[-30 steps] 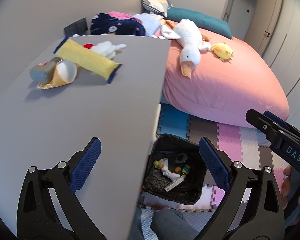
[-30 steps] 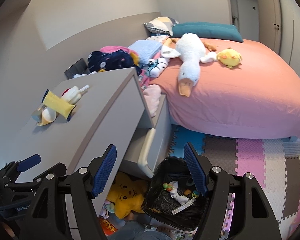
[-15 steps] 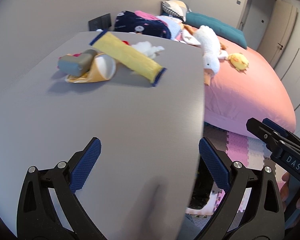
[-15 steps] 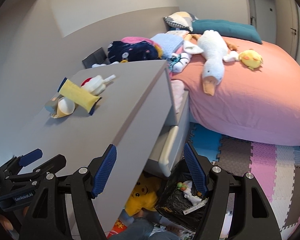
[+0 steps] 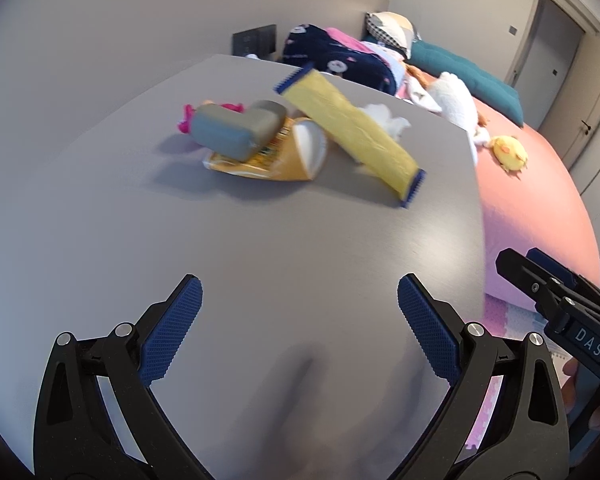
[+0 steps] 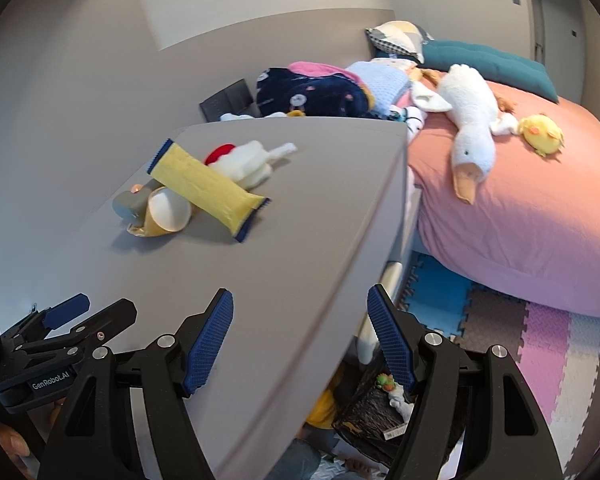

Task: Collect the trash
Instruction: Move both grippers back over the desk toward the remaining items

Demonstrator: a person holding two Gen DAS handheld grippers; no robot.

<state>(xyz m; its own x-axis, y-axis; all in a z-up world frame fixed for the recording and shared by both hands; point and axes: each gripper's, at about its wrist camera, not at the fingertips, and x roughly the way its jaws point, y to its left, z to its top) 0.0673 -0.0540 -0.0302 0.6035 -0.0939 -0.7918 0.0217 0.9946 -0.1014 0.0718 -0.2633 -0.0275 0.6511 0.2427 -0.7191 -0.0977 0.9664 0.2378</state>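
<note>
A pile of trash lies on the grey tabletop (image 5: 260,248): a yellow wrapper with blue ends (image 5: 350,132), an orange snack bag with a white opening (image 5: 284,156), a grey L-shaped foam piece (image 5: 236,128), crumpled white tissue (image 5: 384,116) and a pink scrap (image 5: 186,118). The same pile shows in the right wrist view, with the wrapper (image 6: 208,188) and tissue (image 6: 248,164). My left gripper (image 5: 300,320) is open and empty above the table, short of the pile. My right gripper (image 6: 300,336) is open and empty over the table's right edge. A black-lined bin (image 6: 376,412) with trash sits on the floor below.
A bed with a pink cover (image 6: 520,208) stands to the right, with a white goose plush (image 6: 470,120), a yellow chick plush (image 6: 542,134) and piled clothes (image 6: 312,92). Foam floor mats (image 6: 540,340) lie beside it. A drawer handle (image 6: 388,280) juts under the table.
Both grippers have moved from over the bin up and left toward the tabletop. The trash pile is now closer and more central. Both stay open.
</note>
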